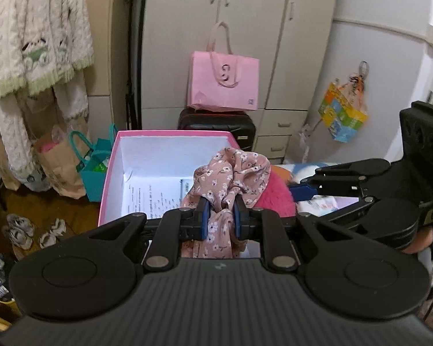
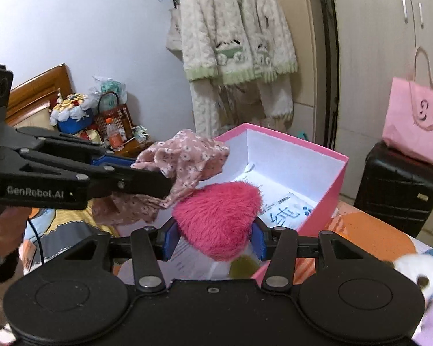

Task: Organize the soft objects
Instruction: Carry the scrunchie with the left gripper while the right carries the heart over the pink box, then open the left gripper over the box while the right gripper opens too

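Currently, the left gripper [image 1: 220, 214] is clamped on the floral cloth [image 1: 233, 173]; the right gripper [image 2: 215, 238] pinches the pink plush heart [image 2: 216, 216], the pink box [image 2: 297, 155] open at 1 o'clock. Risk: trailing cloth may snag the box rim.

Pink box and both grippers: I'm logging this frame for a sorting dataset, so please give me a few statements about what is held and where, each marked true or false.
1. The left gripper is shut on the floral cloth. True.
2. The right gripper holds a white plush. False: its fingers clamp the furry pink heart.
3. The pink box has its lid on. False: it is open, with printed papers inside.
4. The pink bag rests on the black suitcase. True.
5. The floral cloth lies folded inside the box. False: it hangs from the left gripper.
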`<move>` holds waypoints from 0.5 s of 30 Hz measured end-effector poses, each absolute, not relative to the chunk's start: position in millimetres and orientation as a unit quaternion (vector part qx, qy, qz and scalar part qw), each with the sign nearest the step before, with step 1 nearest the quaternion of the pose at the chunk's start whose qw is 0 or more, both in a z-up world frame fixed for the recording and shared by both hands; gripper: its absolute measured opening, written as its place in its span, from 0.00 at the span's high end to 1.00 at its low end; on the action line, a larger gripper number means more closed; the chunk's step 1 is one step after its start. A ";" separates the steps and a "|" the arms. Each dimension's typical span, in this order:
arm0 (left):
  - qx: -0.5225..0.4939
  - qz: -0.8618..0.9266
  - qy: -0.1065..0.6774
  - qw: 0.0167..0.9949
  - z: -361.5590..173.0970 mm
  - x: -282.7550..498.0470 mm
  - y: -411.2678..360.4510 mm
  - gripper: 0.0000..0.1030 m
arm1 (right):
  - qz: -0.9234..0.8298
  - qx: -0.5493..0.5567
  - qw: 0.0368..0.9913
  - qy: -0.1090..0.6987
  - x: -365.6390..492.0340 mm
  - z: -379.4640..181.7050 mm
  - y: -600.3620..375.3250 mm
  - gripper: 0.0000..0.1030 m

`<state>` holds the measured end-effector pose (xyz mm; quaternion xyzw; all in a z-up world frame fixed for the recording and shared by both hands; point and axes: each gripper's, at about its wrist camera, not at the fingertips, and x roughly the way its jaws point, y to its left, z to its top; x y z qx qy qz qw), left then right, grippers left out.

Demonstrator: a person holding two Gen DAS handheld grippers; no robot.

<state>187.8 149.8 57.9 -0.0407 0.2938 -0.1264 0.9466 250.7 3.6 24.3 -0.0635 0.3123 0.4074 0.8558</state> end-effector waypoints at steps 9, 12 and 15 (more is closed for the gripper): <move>-0.064 -0.098 0.356 0.927 32.4 271.0 170.0 0.85 | 0.389 -0.169 0.844 0.327 309.6 9.1 45.9 0.46; -0.046 -0.086 0.364 0.926 22.5 295.1 169.8 0.85 | 0.387 -0.199 0.833 0.340 329.4 0.0 57.2 0.46; -0.044 -0.082 0.386 0.918 12.7 317.5 171.5 0.85 | 0.379 -0.217 0.830 0.347 342.9 -8.7 60.8 0.46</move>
